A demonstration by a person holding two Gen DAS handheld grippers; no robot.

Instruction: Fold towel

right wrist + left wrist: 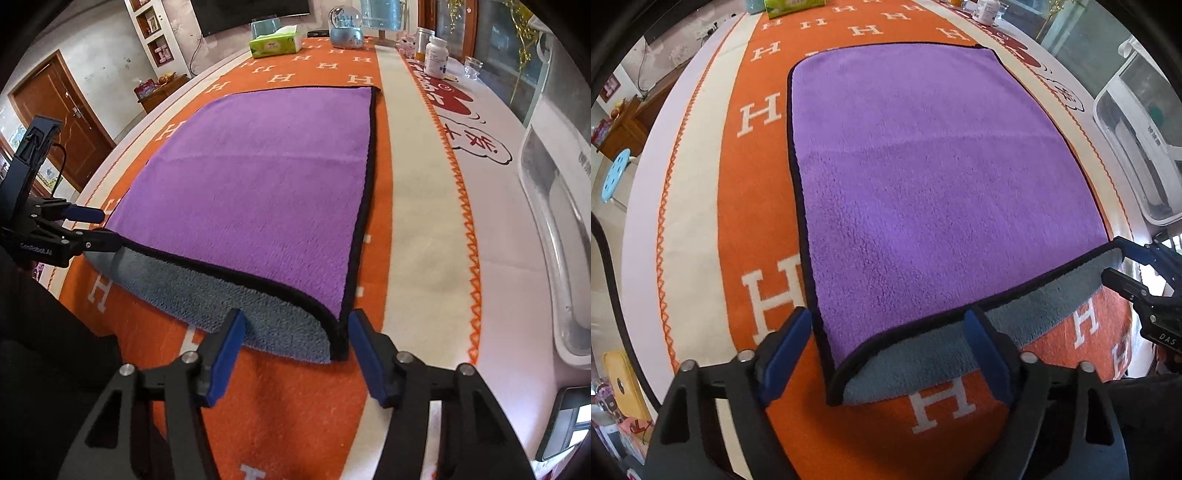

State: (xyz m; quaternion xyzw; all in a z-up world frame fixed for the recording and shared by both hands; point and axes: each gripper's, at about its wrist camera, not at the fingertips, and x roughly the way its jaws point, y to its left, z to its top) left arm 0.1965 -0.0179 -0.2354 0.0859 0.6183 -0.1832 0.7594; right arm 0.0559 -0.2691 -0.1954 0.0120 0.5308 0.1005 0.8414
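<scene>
A purple towel (923,177) with a black hem and a grey underside lies spread on an orange tablecloth with white H marks (757,66). Its near edge is curled up and shows the grey side (923,365). My left gripper (890,347) is open, its blue pads on either side of the near left corner. My right gripper (295,354) is open around the near right corner of the towel (258,177). Each gripper shows in the other's view, the right one (1115,258) and the left one (99,225), at the towel's near edge.
A green tissue box (275,42), a snow globe (345,27) and a white pill bottle (436,55) stand at the table's far end. A white plastic container (554,229) sits at the right. A white strip of cloth (417,206) runs beside the towel.
</scene>
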